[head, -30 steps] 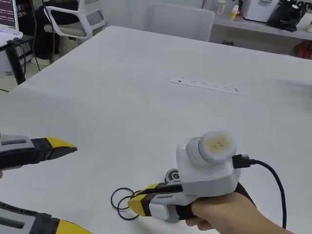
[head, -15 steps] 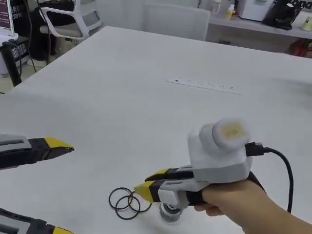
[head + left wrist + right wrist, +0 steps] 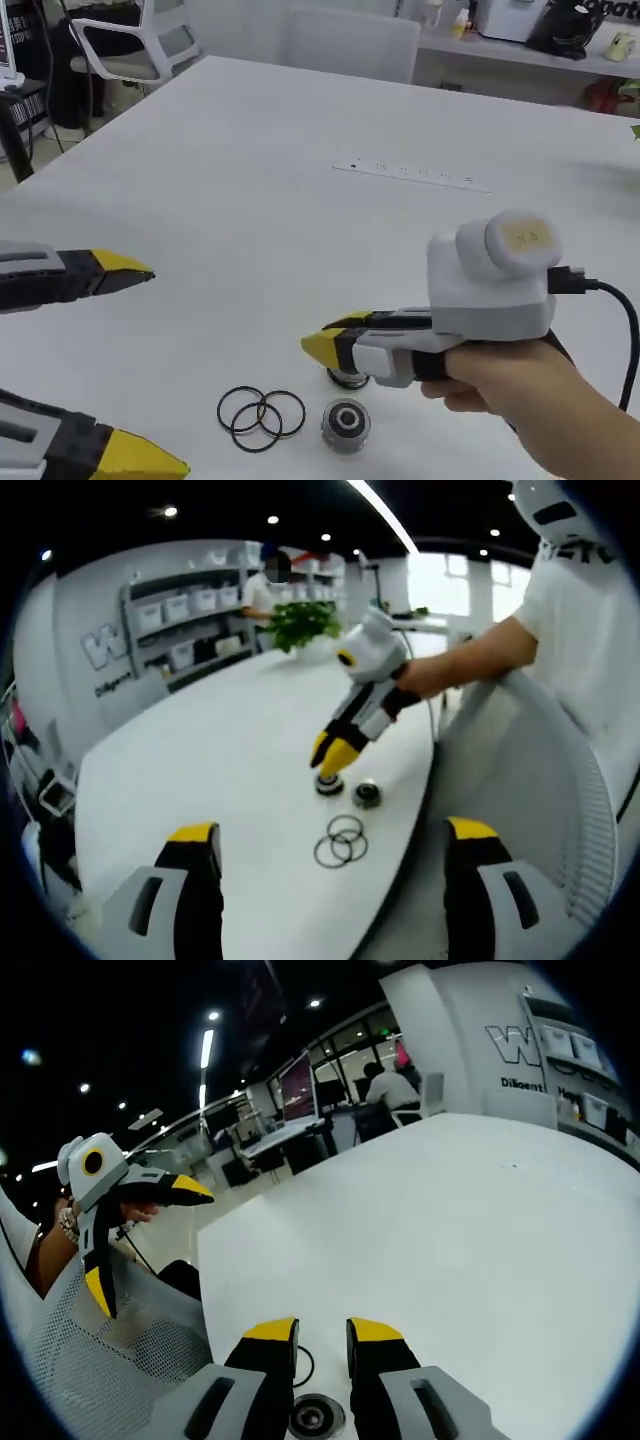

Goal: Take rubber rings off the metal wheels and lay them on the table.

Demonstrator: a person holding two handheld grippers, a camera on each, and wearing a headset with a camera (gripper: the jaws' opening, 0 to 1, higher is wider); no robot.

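Observation:
Three black rubber rings point(image 3: 260, 413) lie overlapping on the white table point(image 3: 300, 200), also seen in the left gripper view point(image 3: 340, 841). A metal wheel point(image 3: 346, 422) stands just right of them. A second wheel point(image 3: 348, 378) sits partly hidden under my right gripper point(image 3: 325, 345), which hovers over it with its jaws a narrow gap apart and nothing between them. A wheel point(image 3: 315, 1417) lies below those jaws point(image 3: 320, 1332). My left gripper point(image 3: 155, 370) is wide open at the near left, apart from the rings, and also appears in the right gripper view point(image 3: 150, 1250).
A flat strip with sockets point(image 3: 410, 172) lies on the table's far middle. Office chairs point(image 3: 130, 45) stand beyond the far edge. The near table edge runs close to the rings point(image 3: 400, 810). A shelf with bottles point(image 3: 520, 40) is at the back right.
My right gripper has lifted off the rings and moved right and up, leaving a third ring on the pile and uncovering the wheel beside them. The left gripper has hardly moved.

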